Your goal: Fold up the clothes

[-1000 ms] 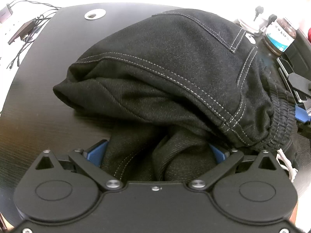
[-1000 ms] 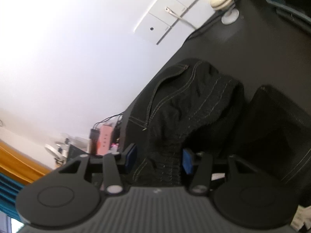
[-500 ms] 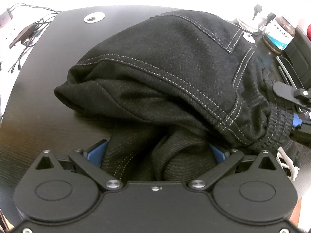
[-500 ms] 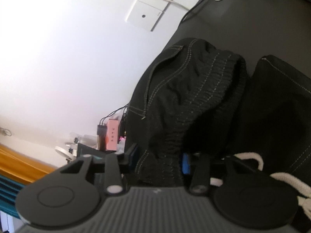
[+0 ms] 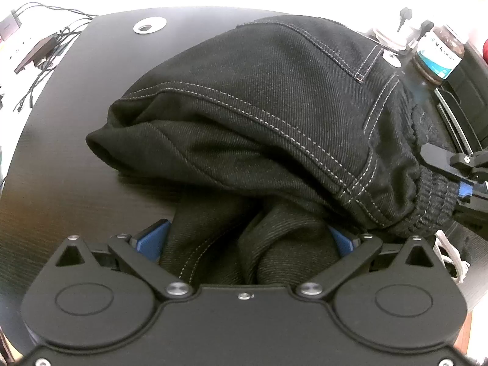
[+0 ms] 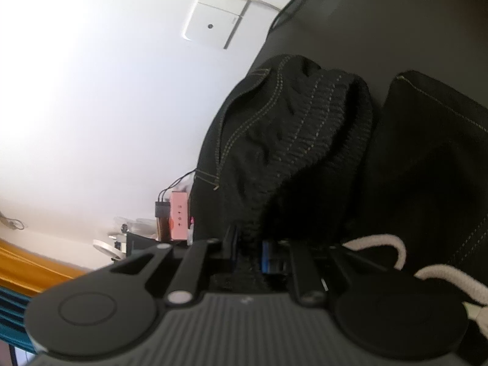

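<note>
The black jeans point(image 5: 262, 116) lie bunched in a heap on the dark counter point(image 5: 61, 158). A thick fold of their cloth fills the left gripper point(image 5: 247, 241), whose jaws stand wide around it, as a second ago. The right gripper point(image 6: 248, 248) has moved in on the ribbed waistband point(image 6: 317, 140); its jaws, wider apart a second ago, are closing with the band between them. Only the right wrist view shows the white drawstring point(image 6: 393, 245) and wall sockets point(image 6: 219, 21); only the left shows a brown jar point(image 5: 439, 58) behind the jeans.
</note>
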`<state>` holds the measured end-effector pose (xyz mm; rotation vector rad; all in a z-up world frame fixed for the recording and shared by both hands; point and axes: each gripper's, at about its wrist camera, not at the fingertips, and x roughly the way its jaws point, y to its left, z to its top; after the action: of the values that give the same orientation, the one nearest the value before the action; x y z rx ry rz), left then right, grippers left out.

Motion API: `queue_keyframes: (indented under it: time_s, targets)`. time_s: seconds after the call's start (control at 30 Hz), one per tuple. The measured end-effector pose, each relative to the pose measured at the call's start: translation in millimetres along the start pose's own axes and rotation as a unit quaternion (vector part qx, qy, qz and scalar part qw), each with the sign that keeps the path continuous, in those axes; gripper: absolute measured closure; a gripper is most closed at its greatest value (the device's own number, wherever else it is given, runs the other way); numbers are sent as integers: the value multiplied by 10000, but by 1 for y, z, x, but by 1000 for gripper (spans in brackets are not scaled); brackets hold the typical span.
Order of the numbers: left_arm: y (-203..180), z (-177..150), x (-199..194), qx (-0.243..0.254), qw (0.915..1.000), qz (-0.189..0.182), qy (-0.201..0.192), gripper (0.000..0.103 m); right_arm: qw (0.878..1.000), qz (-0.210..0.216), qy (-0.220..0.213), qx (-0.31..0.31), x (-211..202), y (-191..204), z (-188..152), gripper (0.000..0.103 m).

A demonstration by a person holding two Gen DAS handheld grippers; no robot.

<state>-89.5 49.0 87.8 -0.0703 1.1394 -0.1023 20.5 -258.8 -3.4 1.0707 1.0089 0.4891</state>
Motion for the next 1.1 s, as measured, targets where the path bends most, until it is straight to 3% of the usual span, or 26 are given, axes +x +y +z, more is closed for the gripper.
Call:
queue_keyframes:
  time_s: [0.3,0.53,0.77,0.9,1.1]
  targets:
    - [-3,-1,0,94,9999,54,-11,0,9994,-54,-8,356,6,-8,1,88]
    - [-4,1,-5,159,9998,80,-128,0,9999,-101,-26,80,7,5,5,90]
    - [4,7,-32,-1,9959,4,-902,0,9979,347,-402,-369,-5,48,21,93]
    - [16,12,-54,-264,9881,-142,-1507,0,9958,620,-504,-447,-8,72,38,93]
    - [32,14,-76,-406,9776,-189,-2057,0,9950,847,-466,-237,-20,88,54,93]
